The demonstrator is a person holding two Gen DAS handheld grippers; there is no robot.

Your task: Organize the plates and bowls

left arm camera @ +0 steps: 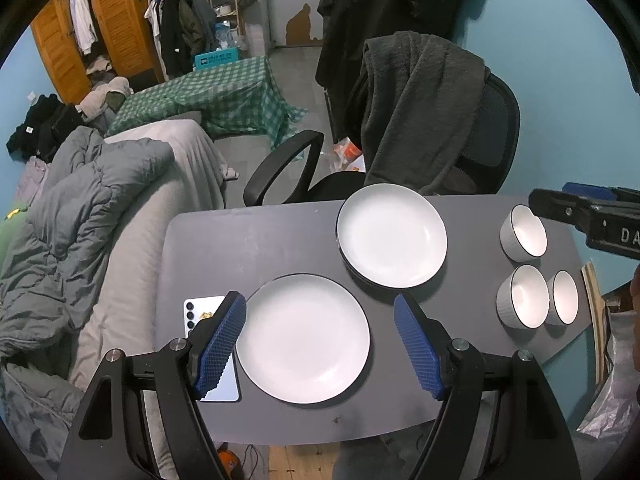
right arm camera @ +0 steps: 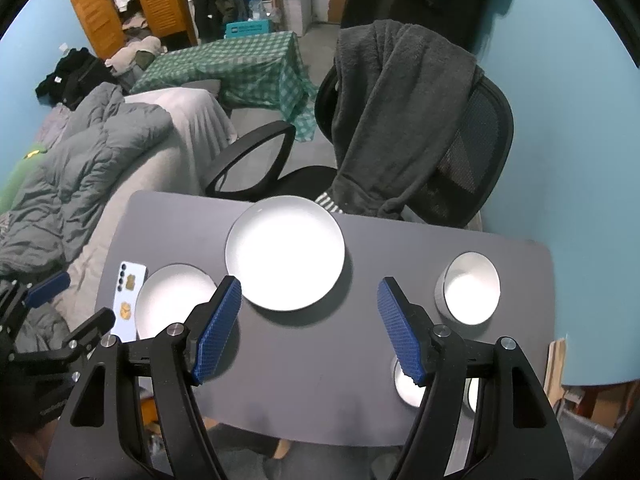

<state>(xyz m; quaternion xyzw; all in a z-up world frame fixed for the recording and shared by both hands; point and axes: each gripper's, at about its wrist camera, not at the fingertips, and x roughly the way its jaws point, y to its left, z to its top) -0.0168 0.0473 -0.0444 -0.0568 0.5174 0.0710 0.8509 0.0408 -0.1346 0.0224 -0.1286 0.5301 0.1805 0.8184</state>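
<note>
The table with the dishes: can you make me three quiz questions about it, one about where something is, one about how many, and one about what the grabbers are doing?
1. Where does the phone lie?
A. left of the near plate
B. inside a bowl
C. on the chair

2. How many bowls stand on the table?
A. one
B. three
C. five

3. How are the left gripper and the right gripper?
A. both shut on a plate
B. both open, holding nothing
C. one holds a bowl

Answers:
A: the phone lies flat beside the near plate.
B: three bowls stand at the right.
B: the blue fingers stand wide apart.
</note>
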